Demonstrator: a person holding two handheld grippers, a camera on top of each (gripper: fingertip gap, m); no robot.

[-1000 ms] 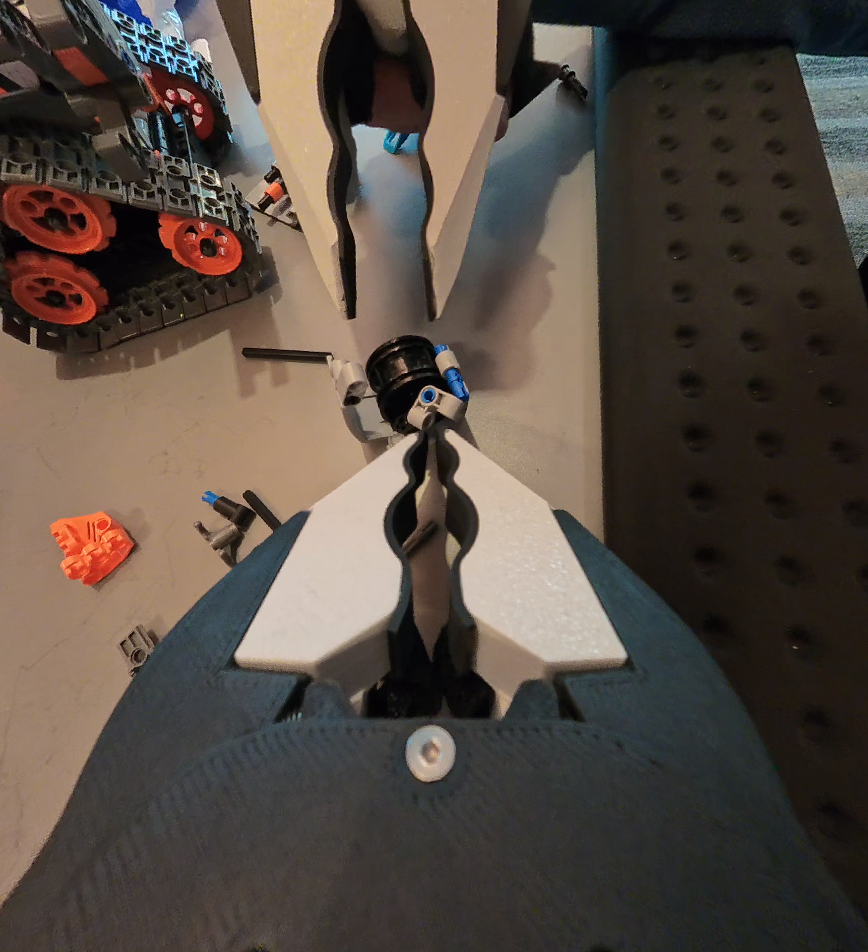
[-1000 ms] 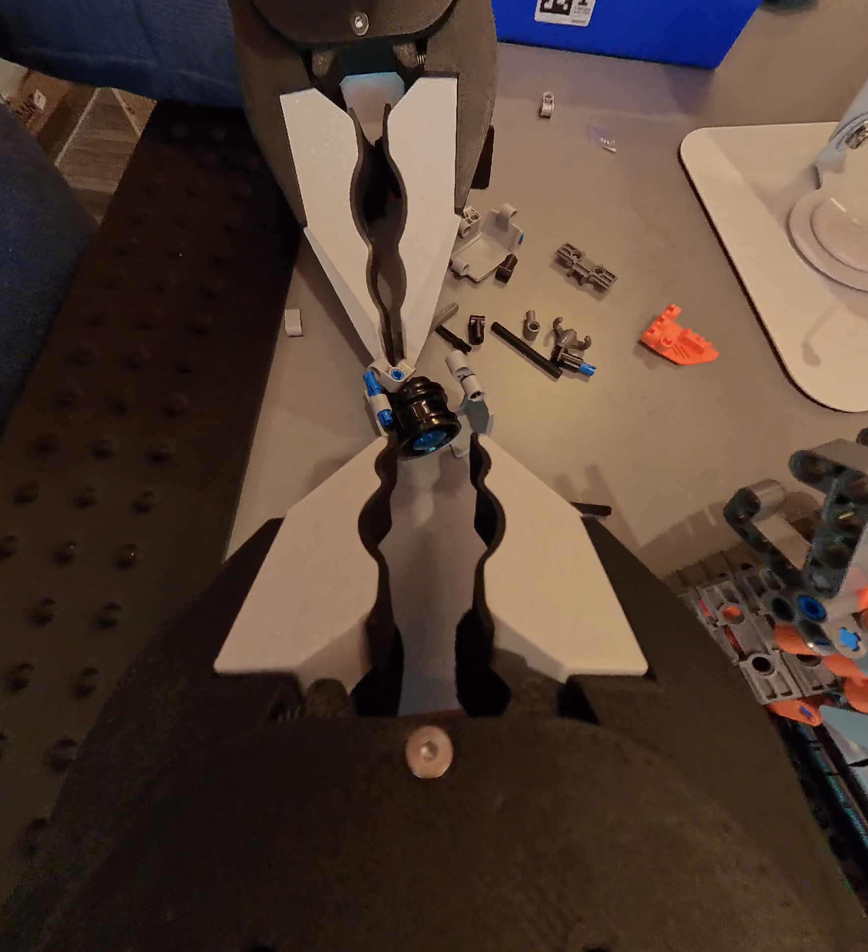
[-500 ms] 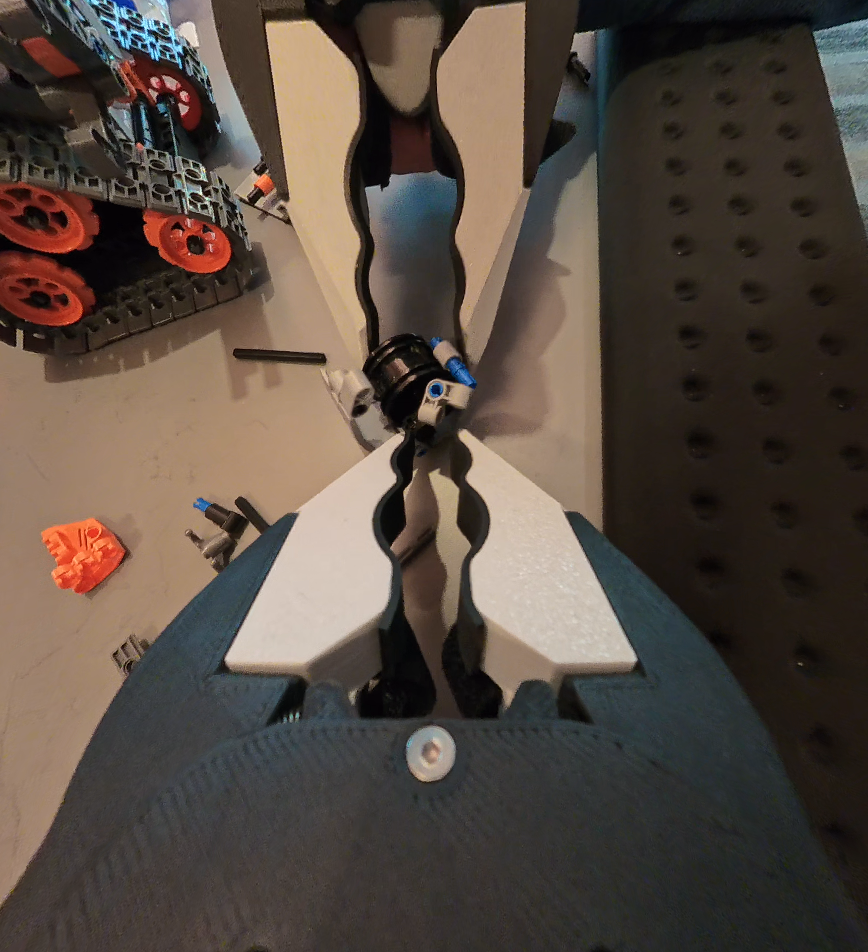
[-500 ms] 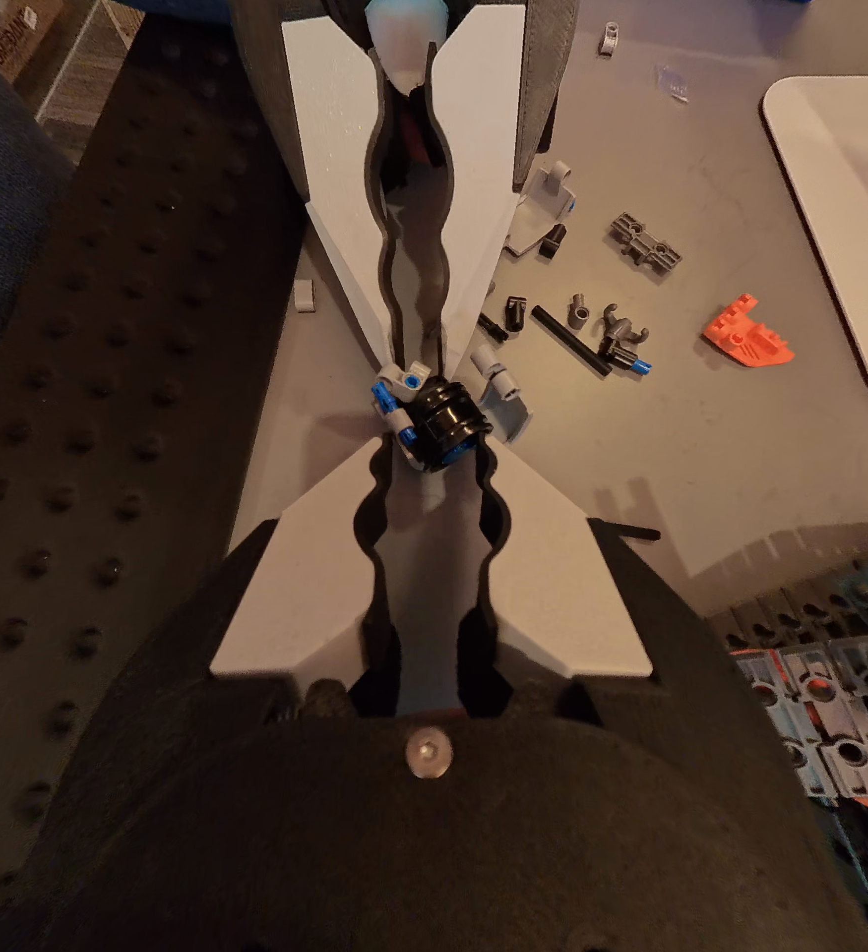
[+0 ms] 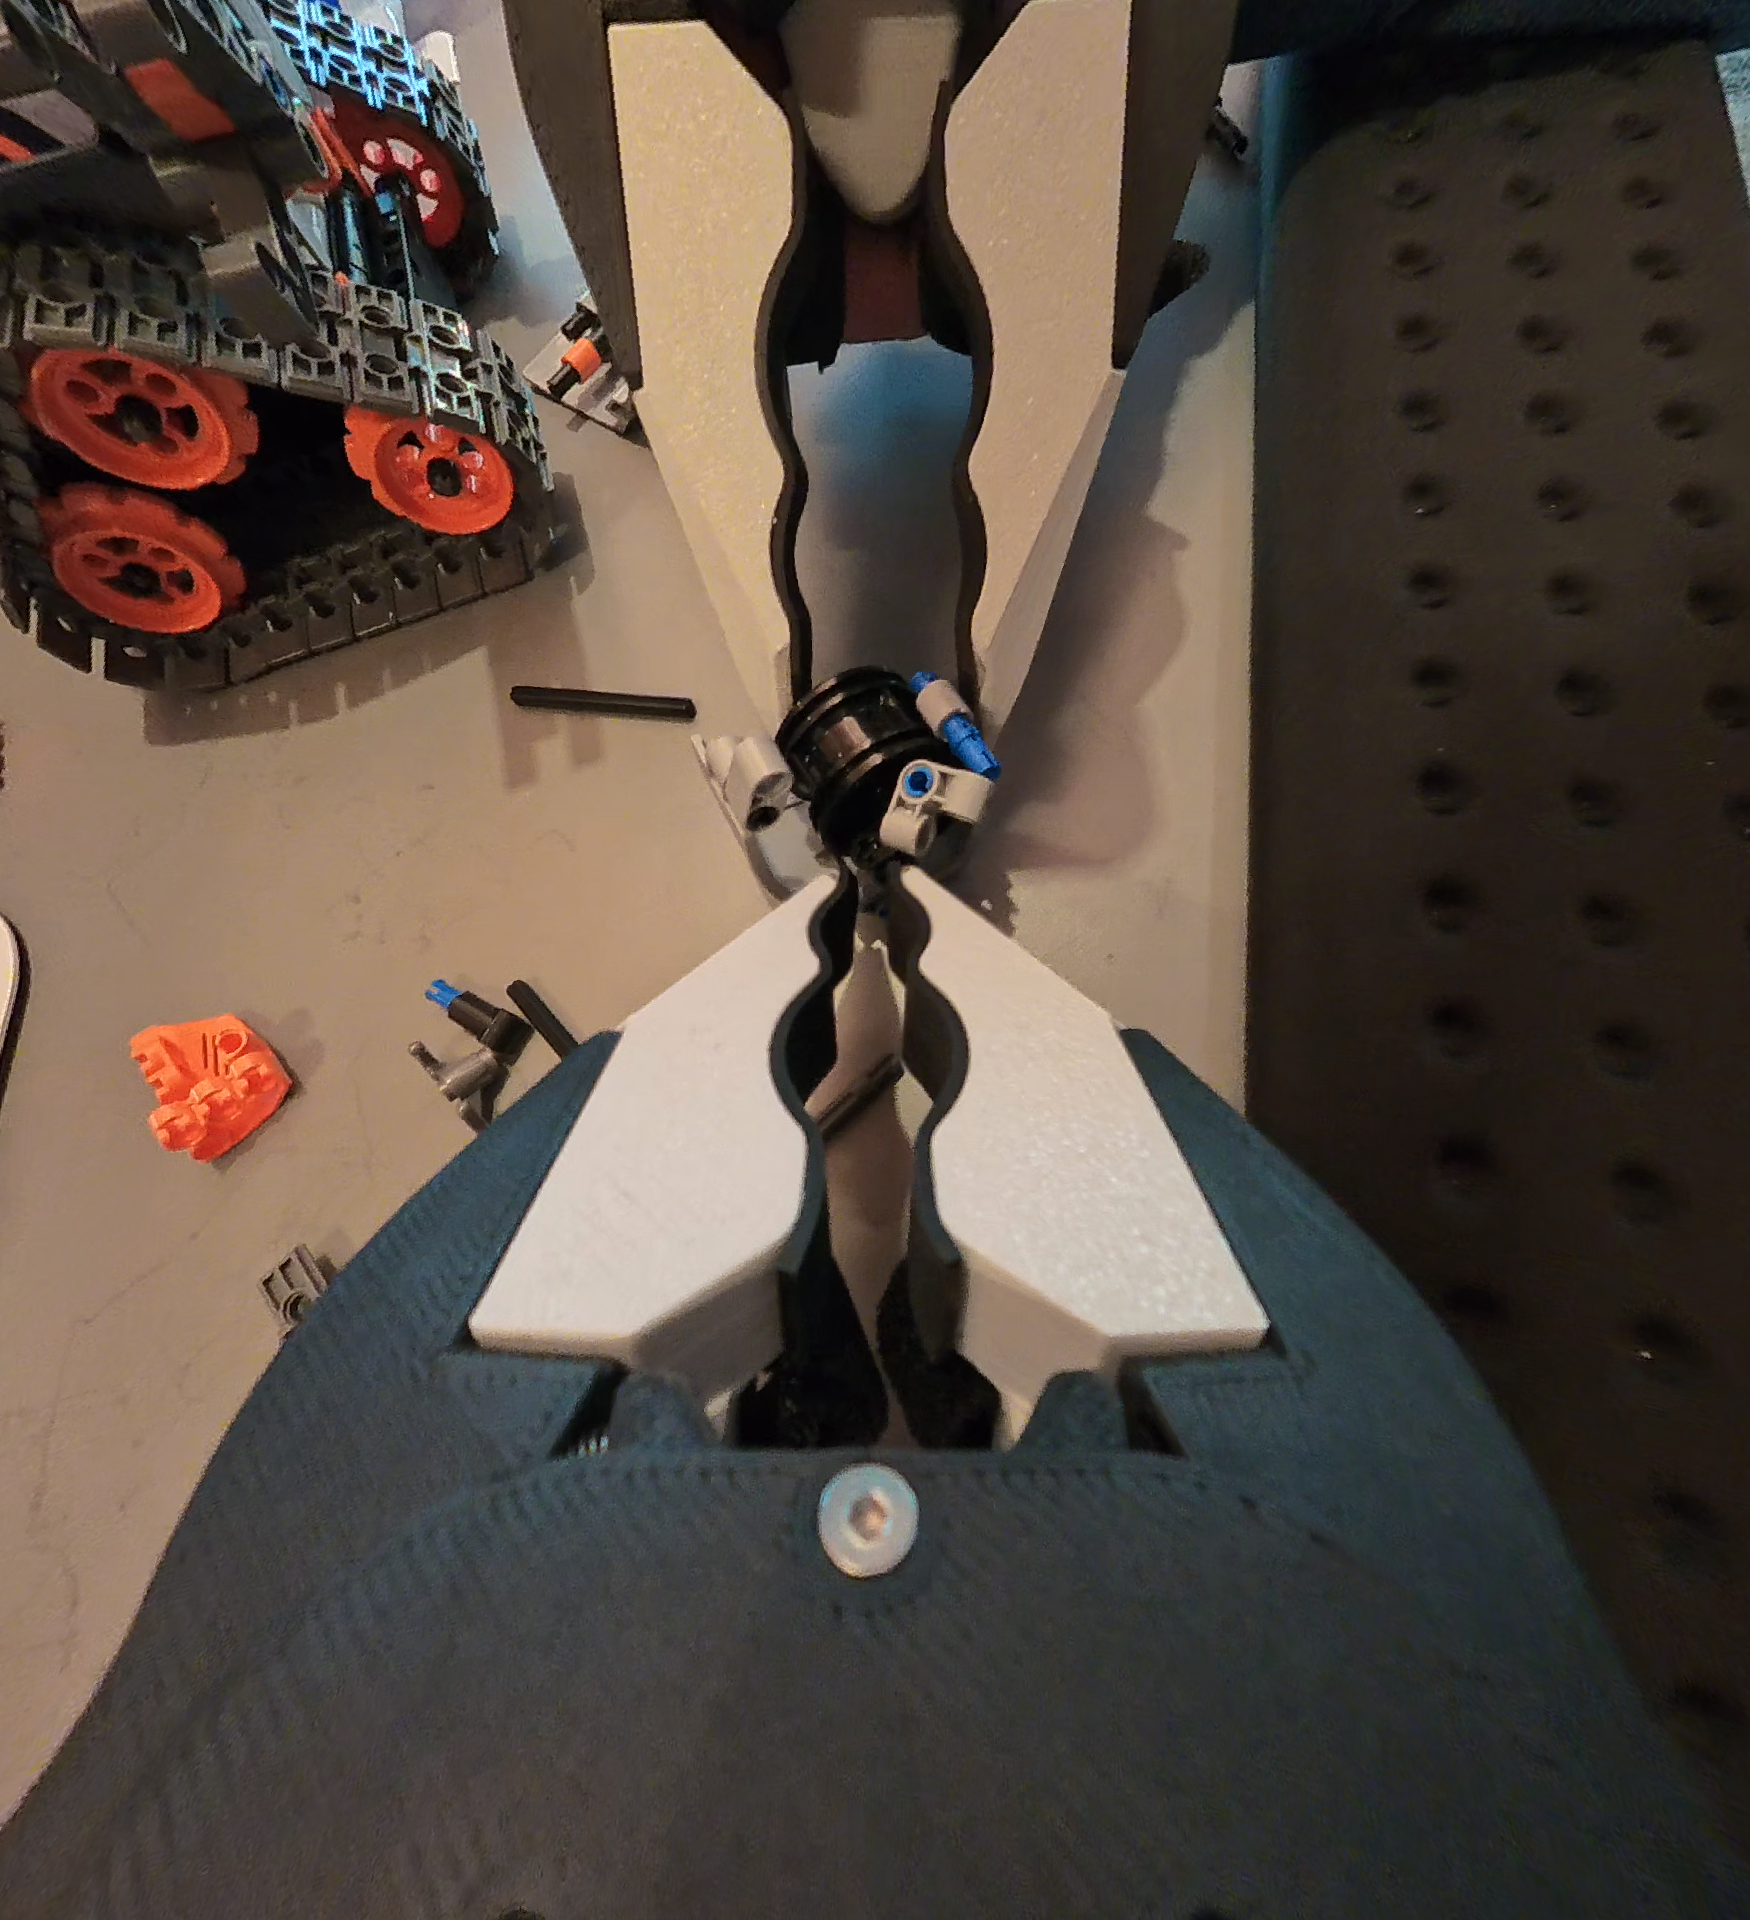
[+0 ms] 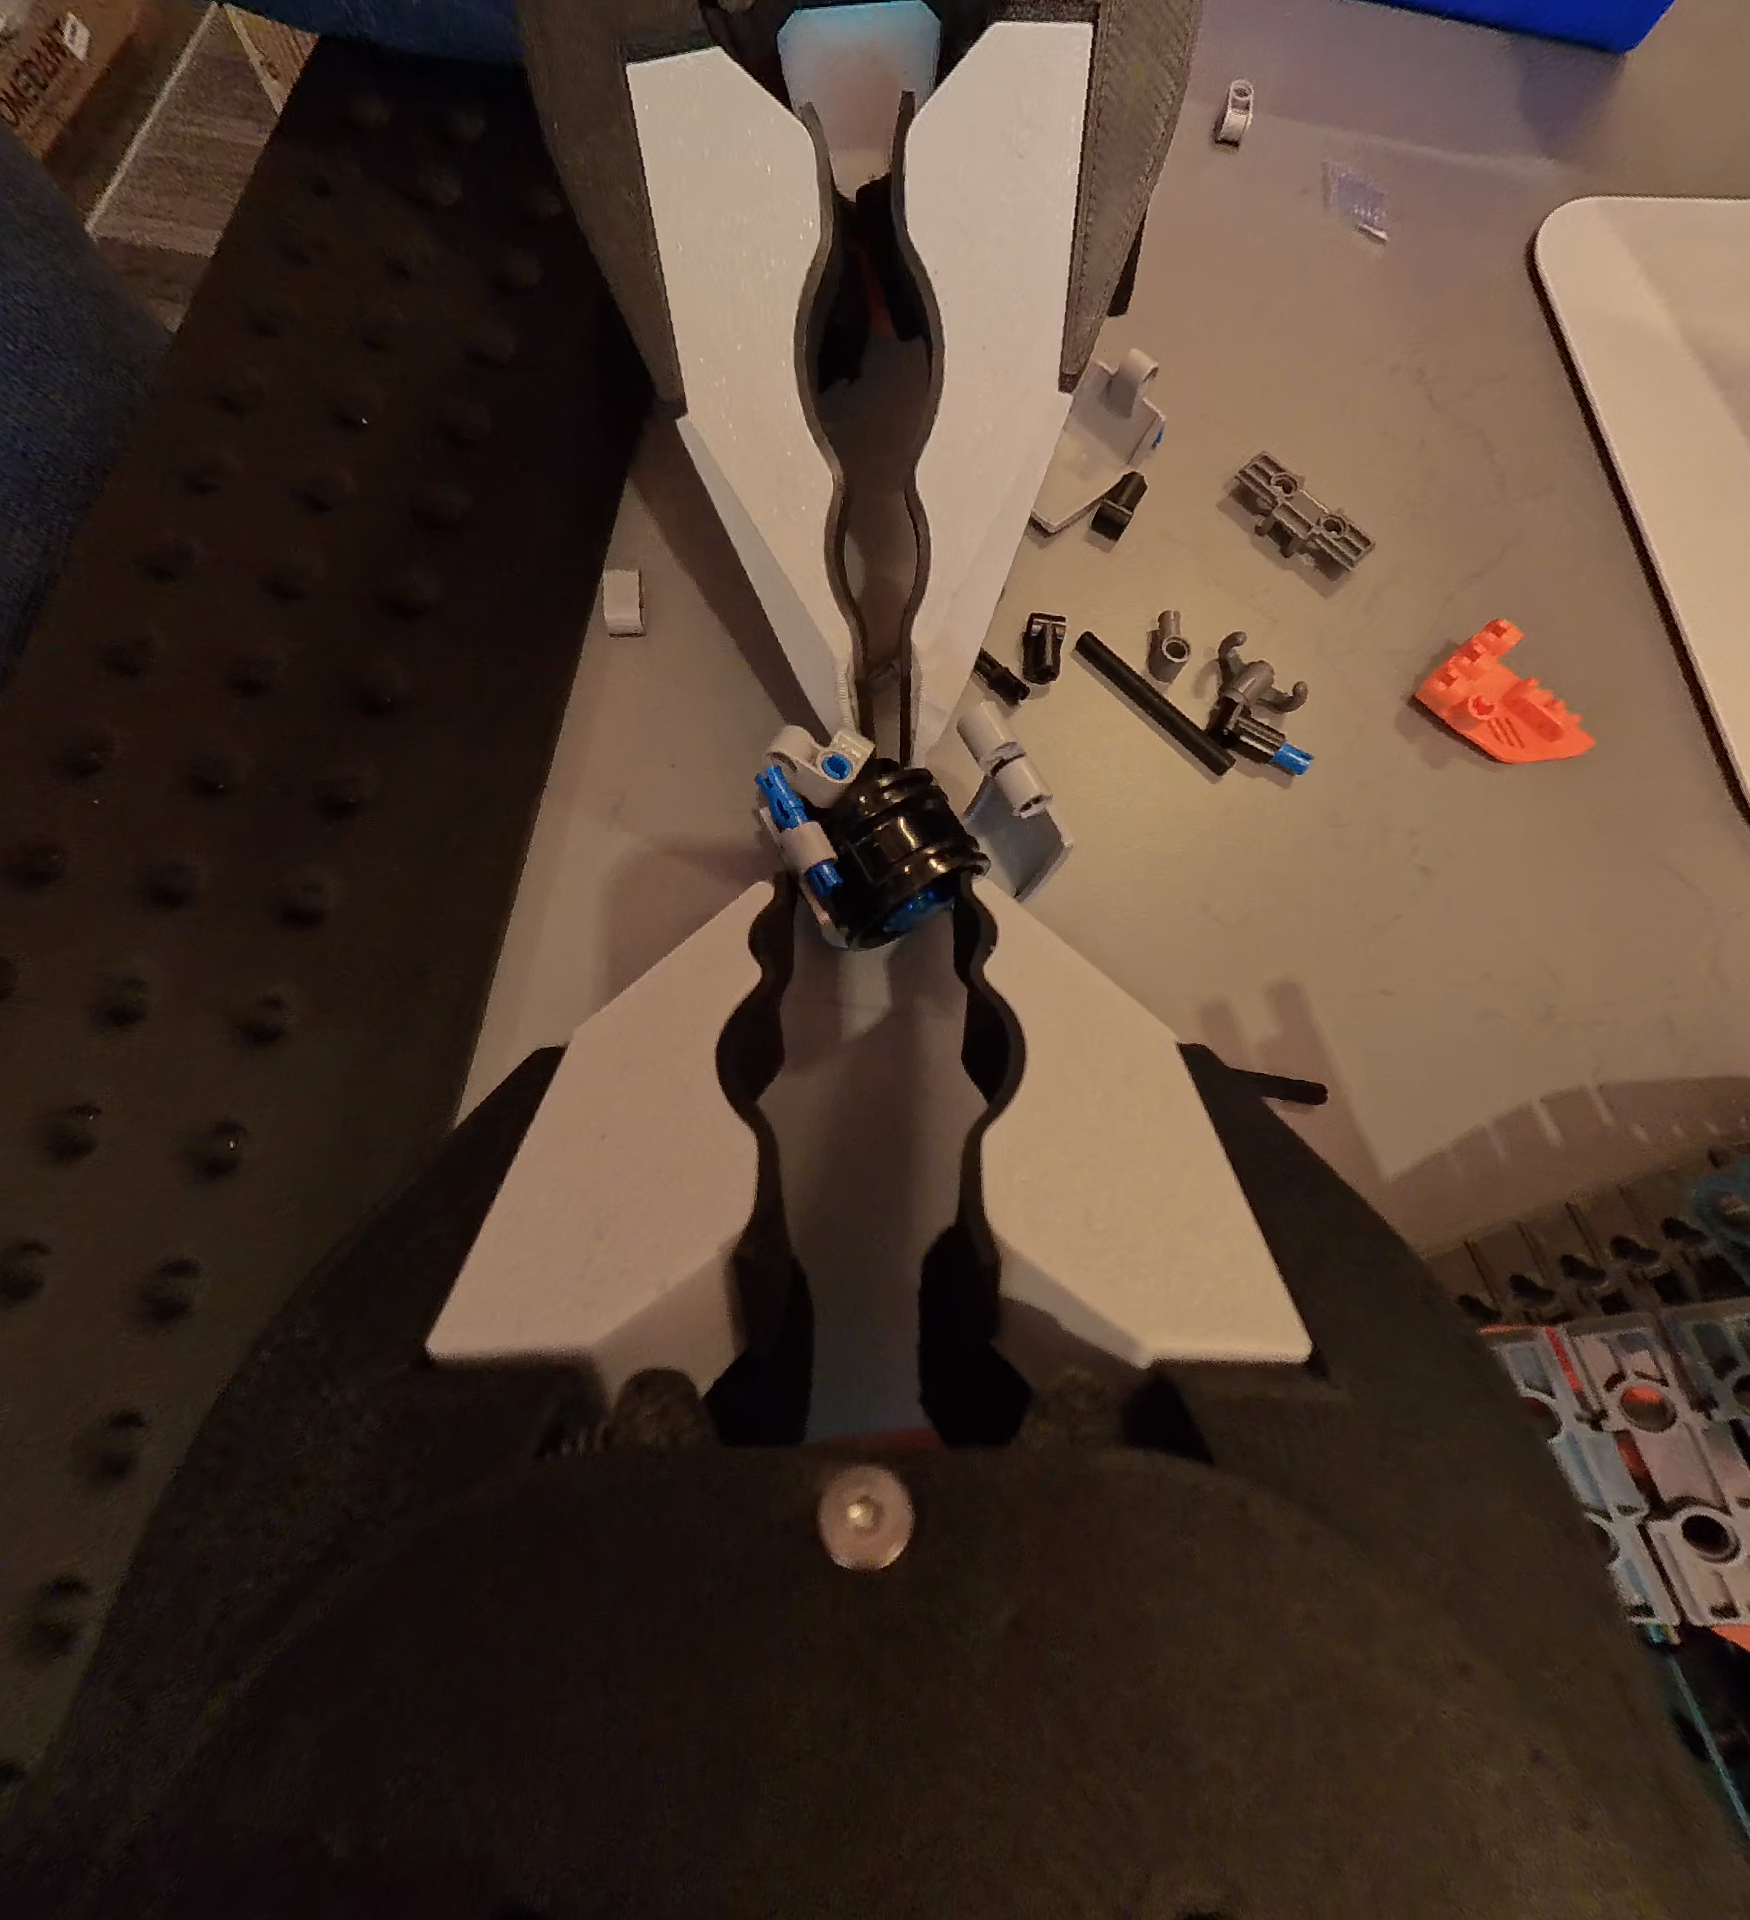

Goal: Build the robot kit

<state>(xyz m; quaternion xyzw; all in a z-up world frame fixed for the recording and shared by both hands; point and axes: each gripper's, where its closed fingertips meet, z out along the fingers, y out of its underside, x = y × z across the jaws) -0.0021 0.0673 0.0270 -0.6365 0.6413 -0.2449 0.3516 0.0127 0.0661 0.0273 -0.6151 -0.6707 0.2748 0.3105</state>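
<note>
A small assembly (image 5: 855,753) of a black ribbed wheel with light grey connectors and blue pins sits between the two grippers, just above the grey table (image 5: 227,1351). My left gripper (image 5: 871,894) has its tips nearly closed on a thin dark part at the assembly's near end. The right gripper (image 5: 881,675) comes from the opposite side. In the right wrist view my right gripper (image 6: 876,914) has its tips on either side of the wheel (image 6: 892,842), touching it. The left gripper (image 6: 881,717) points at it from above.
A tracked model with orange wheels (image 5: 227,416) stands far left and also shows in the right wrist view (image 6: 1681,1455). An orange piece (image 6: 1499,712), a black axle (image 6: 1151,701) and small grey parts lie loose. A white base plate (image 6: 1681,468) and a black studded mat (image 5: 1525,727) border the area. My two grippers' fingertips are within a few centimetres of each other.
The right gripper moved in and its tips closed around the wheel. The left gripper's tips opened a little, then narrowed again. The assembly tilted, so the wheel now shows side-on.
</note>
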